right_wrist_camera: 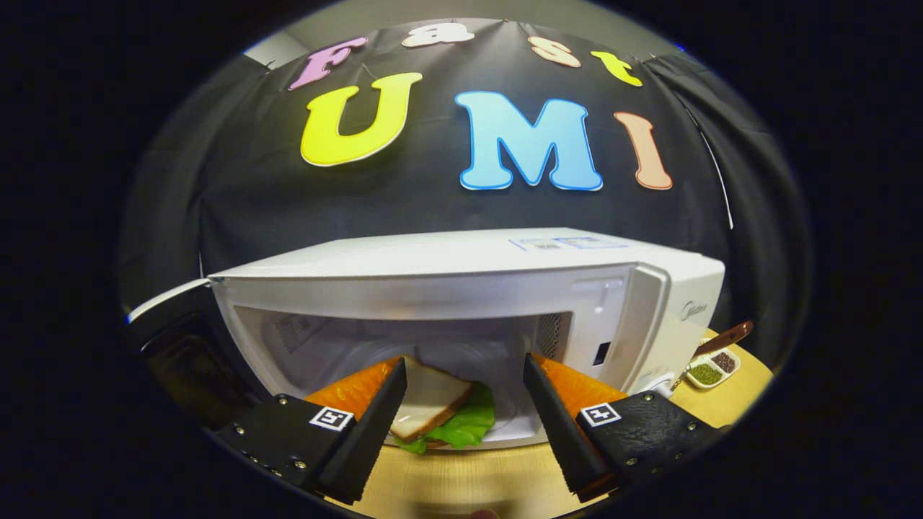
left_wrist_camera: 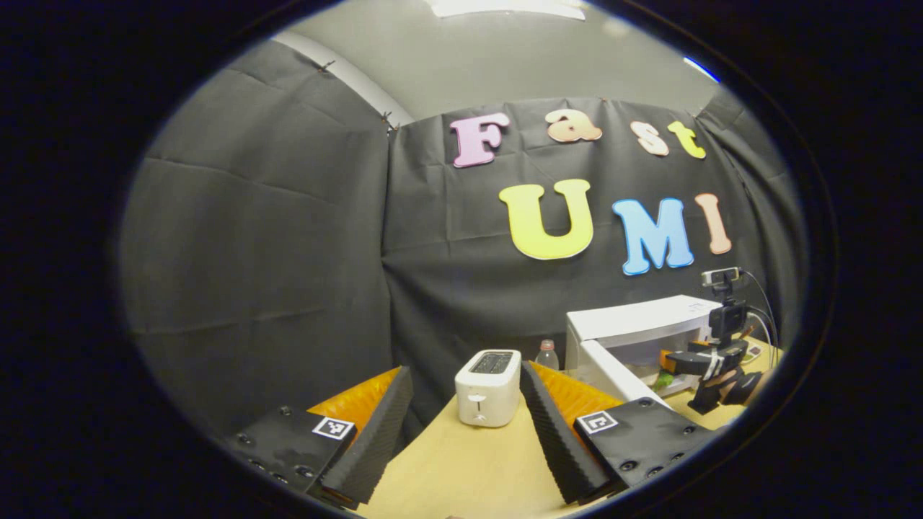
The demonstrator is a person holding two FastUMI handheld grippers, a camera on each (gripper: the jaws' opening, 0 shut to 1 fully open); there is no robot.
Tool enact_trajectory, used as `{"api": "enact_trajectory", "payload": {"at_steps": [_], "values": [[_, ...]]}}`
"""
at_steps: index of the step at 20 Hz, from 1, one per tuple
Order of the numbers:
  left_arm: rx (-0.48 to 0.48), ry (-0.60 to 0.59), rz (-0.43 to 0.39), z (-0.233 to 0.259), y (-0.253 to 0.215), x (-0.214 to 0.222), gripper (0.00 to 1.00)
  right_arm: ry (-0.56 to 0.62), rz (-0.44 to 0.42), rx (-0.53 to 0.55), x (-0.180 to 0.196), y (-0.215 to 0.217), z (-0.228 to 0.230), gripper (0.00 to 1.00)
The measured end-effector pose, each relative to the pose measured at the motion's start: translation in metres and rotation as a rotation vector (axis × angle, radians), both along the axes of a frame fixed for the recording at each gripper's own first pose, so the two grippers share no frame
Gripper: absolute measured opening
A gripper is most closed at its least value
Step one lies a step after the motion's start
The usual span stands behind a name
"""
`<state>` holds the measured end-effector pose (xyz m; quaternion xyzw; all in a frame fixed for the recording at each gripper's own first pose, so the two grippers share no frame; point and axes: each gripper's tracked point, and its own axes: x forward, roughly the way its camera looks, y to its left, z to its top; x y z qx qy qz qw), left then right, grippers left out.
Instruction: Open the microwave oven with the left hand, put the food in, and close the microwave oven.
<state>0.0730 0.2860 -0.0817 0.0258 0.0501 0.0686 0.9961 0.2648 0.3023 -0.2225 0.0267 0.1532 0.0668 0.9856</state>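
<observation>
Right hand-held gripper (right_wrist_camera: 465, 382) agape before sandwich (right_wrist_camera: 433, 407)

A staged recording booth, not a real kitchen: black cloth walls (left_wrist_camera: 274, 259) surround a pale wooden table (left_wrist_camera: 461, 461). It holds a white boxy microwave oven (right_wrist_camera: 476, 288), a white toaster (left_wrist_camera: 488, 387) and a webcam on a stand (left_wrist_camera: 723, 303)

Black cloth walls (left_wrist_camera: 288, 274) all round, creased, pinned at top w/ clips. Grey ceiling (left_wrist_camera: 505, 65) above, bright light panel (left_wrist_camera: 505, 7) at top edge. Pale wood tabletop (left_wrist_camera: 469, 461) below. White toaster (left_wrist_camera: 488, 387) standing near back wall; small bottle (left_wrist_camera: 547, 355) just behind, to its right.
</observation>
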Motion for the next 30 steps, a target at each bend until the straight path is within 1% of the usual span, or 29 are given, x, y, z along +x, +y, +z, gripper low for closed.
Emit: {"api": "enact_trajectory", "payload": {"at_steps": [3,4,5,6,7,10,11,12,14,16,17,18,19,20,21,22,24,26,29,30], "values": [[0.018,-0.006,0.005,-0.012,-0.001,-0.006,0.99,-0.066,0.051,-0.032,-0.033,-0.015,0.038,0.99],[0.013,0.002,0.01,-0.018,-0.003,-0.009,0.99,-0.089,0.076,-0.047,-0.044,-0.019,0.049,0.98],[0.003,0.01,0.014,-0.023,-0.004,-0.011,0.96,-0.106,0.103,-0.065,-0.056,-0.022,0.058,0.99],[-0.008,0.02,0.022,-0.029,-0.006,-0.012,0.99,-0.12,0.126,-0.083,-0.068,-0.027,0.065,0.98],[-0.017,0.029,0.031,-0.037,-0.007,-0.015,0.99,-0.134,0.144,-0.095,-0.078,-0.032,0.073,0.99],[-0.038,0.066,0.05,-0.057,-0.014,-0.025,0.98,-0.155,0.171,-0.091,-0.106,-0.047,0.092,0.99],[-0.042,0.077,0.046,-0.065,-0.018,-0.029,0.92,-0.161,0.173,-0.084,-0.113,-0.053,0.098,0.99],[-0.042,0.092,0.044,-0.071,-0.022,-0.03,0.84,-0.166,0.175,-0.078,-0.119,-0.059,0.105,0.98],[-0.039,0.112,0.035,-0.081,-0.031,-0.035,0.63,-0.179,0.173,-0.077,-0.128,-0.07,0.115,0.98],[-0.035,0.129,0.03,-0.094,-0.039,-0.04,0.41,-0.184,0.168,-0.077,-0.135,-0.082,0.12,0.98],[-0.033,0.13,0.04,-0.095,-0.039,-0.04,0.28,-0.187,0.166,-0.07,-0.138,-0.087,0.124,0.98],[-0.045,0.142,0.022,-0.099,-0.046,-0.038,0.14,-0.189,0.16,-0.067,-0.14,-0.092,0.126,0.98],[-0.048,0.161,0.01,-0.107,-0.055,-0.039,0.11,-0.189,0.153,-0.068,-0.142,-0.098,0.128,0.98],[-0.046,0.175,-0.009,-0.112,-0.064,-0.039,0.15,-0.193,0.147,-0.069,-0.144,-0.104,0.13,0.98],[-0.037,0.18,-0.015,-0.115,-0.069,-0.04,0.15,-0.192,0.144,-0.072,-0.144,-0.108,0.131,0.98],[-0.048,0.193,-0.055,-0.118,-0.082,-0.04,0.07,-0.19,0.142,-0.073,-0.146,-0.111,0.131,0.98],[-0.058,0.211,-0.094,-0.122,-0.1,-0.041,0.07,-0.187,0.138,-0.068,-0.147,-0.117,0.132,0.98],[-0.046,0.218,-0.104,-0.124,-0.105,-0.036,0.08,-0.185,0.131,-0.066,-0.149,-0.124,0.131,0.98],[-0.075,0.236,-0.131,-0.123,-0.123,-0.041,0.07,-0.181,0.13,-0.07,-0.151,-0.133,0.131,0.98],[-0.07,0.239,-0.141,-0.122,-0.129,-0.042,0.09,-0.179,0.125,-0.069,-0.152,-0.136,0.131,0.98]]}}
